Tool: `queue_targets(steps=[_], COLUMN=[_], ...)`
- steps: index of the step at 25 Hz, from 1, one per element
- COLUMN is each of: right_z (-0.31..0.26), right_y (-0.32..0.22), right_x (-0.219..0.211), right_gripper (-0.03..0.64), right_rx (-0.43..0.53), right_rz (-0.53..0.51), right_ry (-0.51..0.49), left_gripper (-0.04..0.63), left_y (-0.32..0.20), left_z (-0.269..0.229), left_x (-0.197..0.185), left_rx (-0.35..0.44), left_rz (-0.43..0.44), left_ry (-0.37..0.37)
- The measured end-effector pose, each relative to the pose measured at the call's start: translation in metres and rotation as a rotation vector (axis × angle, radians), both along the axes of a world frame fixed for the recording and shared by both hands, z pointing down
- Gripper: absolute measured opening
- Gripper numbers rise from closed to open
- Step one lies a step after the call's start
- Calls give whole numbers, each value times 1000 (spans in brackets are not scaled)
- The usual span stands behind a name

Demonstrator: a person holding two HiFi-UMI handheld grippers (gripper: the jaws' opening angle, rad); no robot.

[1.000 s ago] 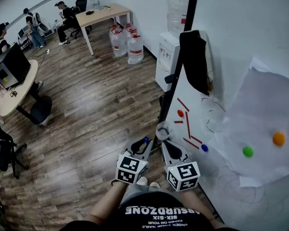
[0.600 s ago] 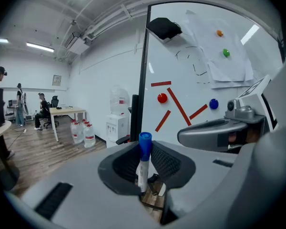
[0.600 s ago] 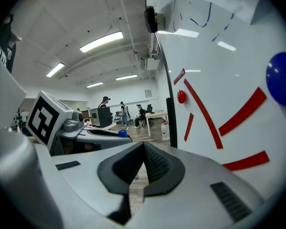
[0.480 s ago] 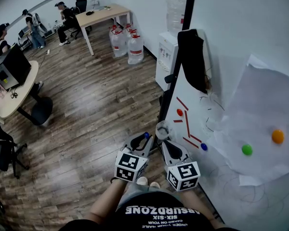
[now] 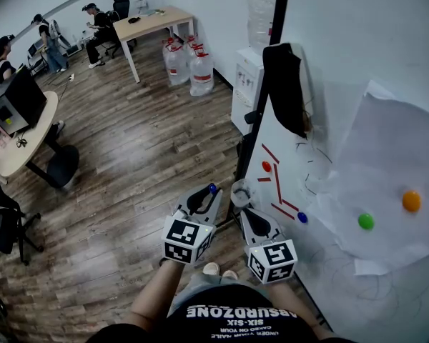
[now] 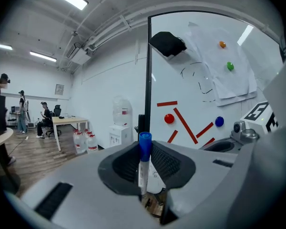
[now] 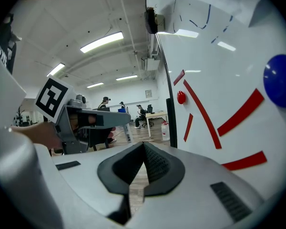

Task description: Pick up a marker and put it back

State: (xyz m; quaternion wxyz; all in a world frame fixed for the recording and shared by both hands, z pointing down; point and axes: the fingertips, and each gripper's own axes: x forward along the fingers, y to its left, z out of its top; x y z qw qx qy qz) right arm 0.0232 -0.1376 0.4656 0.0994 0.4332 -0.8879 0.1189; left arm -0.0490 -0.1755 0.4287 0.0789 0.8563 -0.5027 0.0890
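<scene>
Marker (image 6: 143,168) comes last by size. The whiteboard (image 5: 357,77) fills the right half of the head view, with red strokes, a red magnet (image 5: 267,166) and a blue magnet (image 5: 302,217) at its lower left. Below centre, the right gripper (image 5: 246,214) has its jaws pressed together on nothing. Just left of it, the left gripper (image 5: 208,194) pinches the marker, which stands upright between the pads with its blue cap (image 6: 144,143) on top. The risk, as I judge it: only 1 short stretch of the thin barrel is pinched, so a tilt or a knock against the board could pivot or drop it.
</scene>
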Motion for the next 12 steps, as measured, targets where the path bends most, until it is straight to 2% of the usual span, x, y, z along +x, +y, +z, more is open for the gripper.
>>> queue_targets(steps=[12], right_z=[0], right_y=[0], right_x=[2], right_gripper=[-2], right_rx=[-2], right_rz=[2], right_ry=[2], left_gripper=[78], left_y=[-4], left_z=[-2], left_x=[-4], left_rx=[-1], left_rz=[-5], left_ry=[-2])
